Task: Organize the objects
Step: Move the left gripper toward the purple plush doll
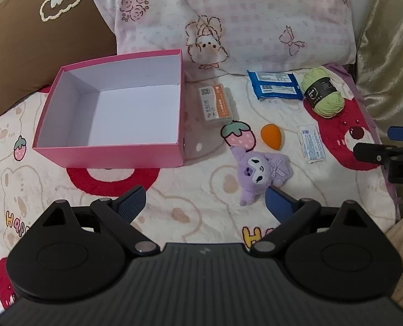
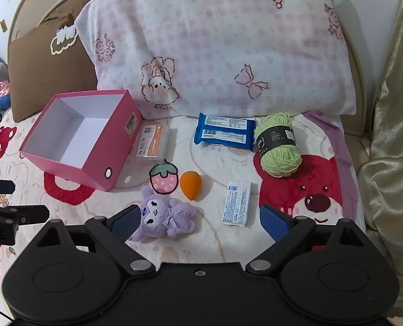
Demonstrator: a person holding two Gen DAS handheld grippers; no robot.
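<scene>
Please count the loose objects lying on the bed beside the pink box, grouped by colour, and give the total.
Orange: 1, sponge
Purple: 1, plush toy
Blue: 1, wipes pack
Green: 1, yarn ball
White: 1, small packet
Clear with orange label: 1, plastic case
Total: 6

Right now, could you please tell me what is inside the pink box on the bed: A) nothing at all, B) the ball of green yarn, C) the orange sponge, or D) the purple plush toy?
A: the pink box shows only its bare white floor, while all three lie outside on the blanket.
</scene>
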